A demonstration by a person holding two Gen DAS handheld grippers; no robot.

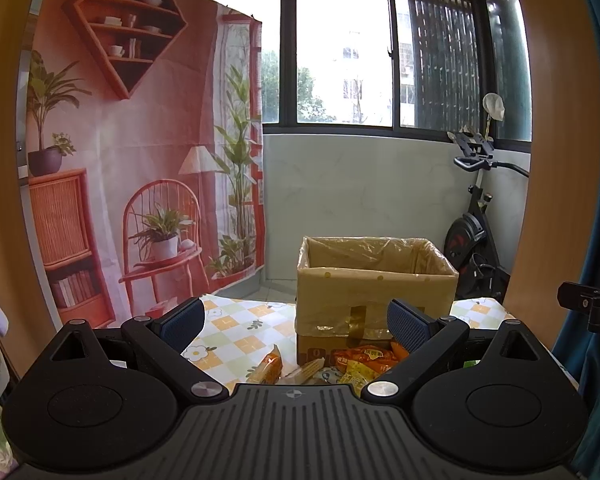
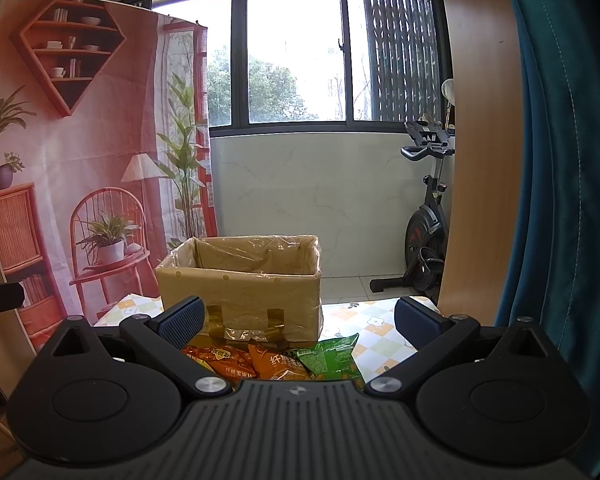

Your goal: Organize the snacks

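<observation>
An open cardboard box (image 1: 376, 292) lined with clear plastic stands on the table with the checked floral cloth (image 1: 236, 332); it also shows in the right wrist view (image 2: 240, 300). Snack packets lie in front of it: orange packets (image 1: 364, 358) and a wafer pack (image 1: 306, 370) in the left wrist view, orange packets (image 2: 276, 362) and a green packet (image 2: 332, 358) in the right wrist view. My left gripper (image 1: 296, 324) is open and empty above the packets. My right gripper (image 2: 298, 322) is open and empty, just before the box.
A printed backdrop (image 1: 140, 160) hangs at the left behind the table. An exercise bike (image 2: 428, 240) stands at the back right by the window wall. A wooden panel (image 2: 476, 160) and a blue curtain (image 2: 564, 160) close off the right side.
</observation>
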